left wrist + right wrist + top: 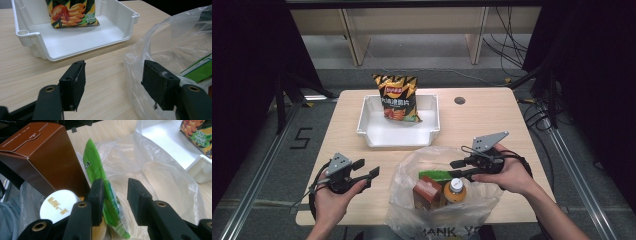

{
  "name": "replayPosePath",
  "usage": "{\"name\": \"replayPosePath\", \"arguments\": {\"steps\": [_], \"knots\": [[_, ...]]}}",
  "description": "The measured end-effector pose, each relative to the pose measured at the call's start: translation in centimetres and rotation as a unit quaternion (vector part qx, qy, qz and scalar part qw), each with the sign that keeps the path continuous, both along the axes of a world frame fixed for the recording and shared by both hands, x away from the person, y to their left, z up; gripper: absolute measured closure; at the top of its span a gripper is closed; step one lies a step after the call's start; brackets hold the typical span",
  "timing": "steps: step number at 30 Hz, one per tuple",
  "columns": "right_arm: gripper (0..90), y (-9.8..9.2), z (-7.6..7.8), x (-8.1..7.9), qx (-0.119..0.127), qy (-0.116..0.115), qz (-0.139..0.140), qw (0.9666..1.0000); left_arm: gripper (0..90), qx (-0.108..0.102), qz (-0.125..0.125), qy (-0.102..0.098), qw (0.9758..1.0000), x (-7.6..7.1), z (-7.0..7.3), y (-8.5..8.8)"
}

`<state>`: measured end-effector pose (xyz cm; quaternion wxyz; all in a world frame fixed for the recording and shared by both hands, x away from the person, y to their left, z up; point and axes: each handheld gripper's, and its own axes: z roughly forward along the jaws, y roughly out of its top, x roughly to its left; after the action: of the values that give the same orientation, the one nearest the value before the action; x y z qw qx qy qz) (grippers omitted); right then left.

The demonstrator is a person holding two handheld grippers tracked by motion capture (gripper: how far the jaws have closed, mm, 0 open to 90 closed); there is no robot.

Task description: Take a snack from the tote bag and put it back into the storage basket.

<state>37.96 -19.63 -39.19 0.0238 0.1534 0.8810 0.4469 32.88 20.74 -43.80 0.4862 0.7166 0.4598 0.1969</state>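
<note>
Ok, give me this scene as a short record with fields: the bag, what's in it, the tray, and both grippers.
bag: clear plastic bag at the table's near edge
contents: brown carton, white-capped orange bottle, green packet
tray: white plastic tray holding a black-and-yellow chip bag
left gripper: open, beside the bag
right gripper: jaws open around the green packet's edge

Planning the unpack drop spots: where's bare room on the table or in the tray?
Free: the white tray floor in front of the chip bag; the table right of the tray, past the round hole; the strip left of the tray. Crowded: the plastic bag at the near edge, holding the brown carton, bottle and green packet.
</note>
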Motion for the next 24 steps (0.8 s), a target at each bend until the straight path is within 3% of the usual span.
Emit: {"name": "replayPosePath", "arguments": {"steps": [1,12,16,24], "knots": [[65.9,-0.04,-0.04,-0.03,0.002,0.010,0.006,0.9999,34.8,0.000,0.000,0.000,1.0000,0.01,-0.01,0.00],[66.2,0.01,-0.52,0.22,-0.012,0.017,0.008,0.9998,34.8,-0.003,-0.001,0.001,1.0000,0.05,-0.11,0.01],[72.6,0.14,-0.57,0.20,-0.015,0.004,0.007,0.9998,34.8,0.000,0.000,0.001,1.0000,0.04,-0.12,0.05],[88.7,0.19,-0.43,0.23,-0.018,-0.008,0.037,0.9991,34.7,0.002,0.000,0.002,1.0000,0.08,-0.19,0.10]]}}
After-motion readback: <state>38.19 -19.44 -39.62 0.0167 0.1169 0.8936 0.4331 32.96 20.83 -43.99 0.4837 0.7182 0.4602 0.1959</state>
